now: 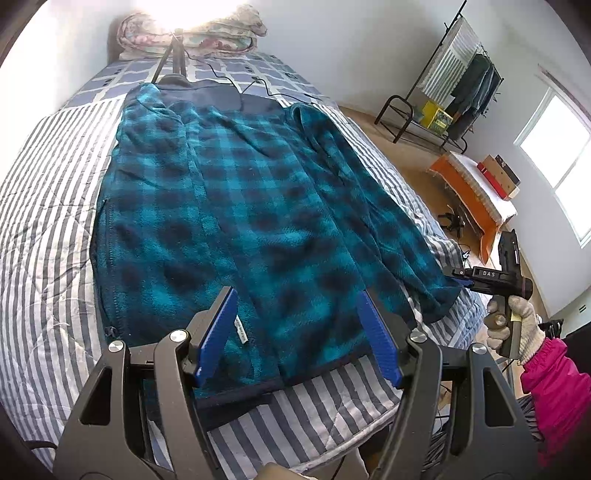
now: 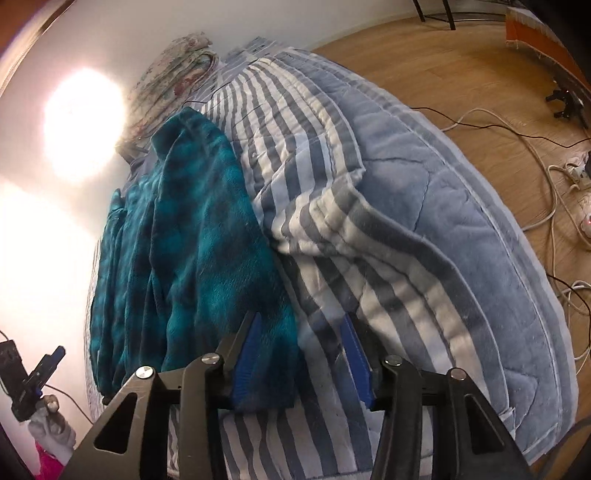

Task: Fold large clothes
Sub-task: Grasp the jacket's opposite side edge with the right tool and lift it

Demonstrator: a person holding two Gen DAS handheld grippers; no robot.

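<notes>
Left claw [image 1: 297, 336] wide open, blue pads hovering over the jacket's bottom hem, holding nothing. Right claw [image 2: 301, 360] also spread, sitting low at the jacket's sleeve cuff end; cuff fabric lies between the pads, but whether they touch it I cannot tell. Plaid fleece jacket [image 1: 236, 206] teal and navy, lies flat and spread out on the striped quilt [image 1: 44, 221] covering the bed, collar at the far end, hem nearest the left claw. Both sleeves lie alongside the jacket body. Tripod [image 1: 171, 55] stands just beyond the jacket's collar, folded floral bedding [image 1: 207, 33] behind it. Clothes rack [image 1: 458, 81] well apart from the jacket, on the wood floor [image 2: 461, 66].
</notes>
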